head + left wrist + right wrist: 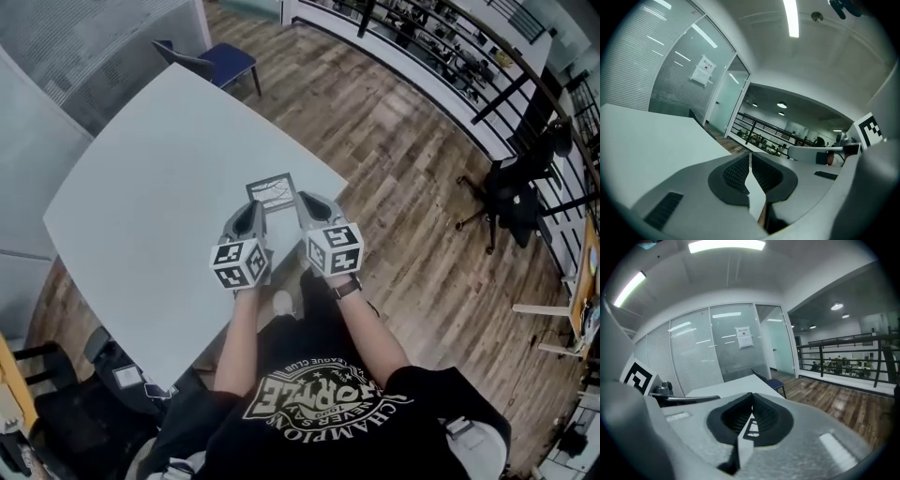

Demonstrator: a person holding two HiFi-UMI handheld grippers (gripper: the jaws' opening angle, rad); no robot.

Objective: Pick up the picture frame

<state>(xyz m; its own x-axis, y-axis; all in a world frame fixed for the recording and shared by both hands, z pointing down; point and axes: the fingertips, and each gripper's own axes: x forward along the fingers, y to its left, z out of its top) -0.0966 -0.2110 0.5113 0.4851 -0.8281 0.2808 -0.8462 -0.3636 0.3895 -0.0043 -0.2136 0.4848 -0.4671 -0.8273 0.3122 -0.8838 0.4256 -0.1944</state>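
Note:
A small picture frame [273, 190] with a grey border lies flat on the white table [159, 197], close to its near right edge. Both grippers hover just short of it, side by side. My left gripper [257, 210] is at the frame's near left corner and my right gripper [306, 201] at its near right side. Each pair of jaws is shut with nothing between the pads, as the left gripper view [750, 157] and the right gripper view [751, 398] show. A patch of the frame's print [752, 427] shows through the gap below the right jaws.
A blue chair [228, 62] stands at the table's far end and a black office chair [514, 186] on the wooden floor to the right. A dark chair [112, 361] sits by the near left corner. Glass partitions run along the left; a railing [487, 70] crosses the far right.

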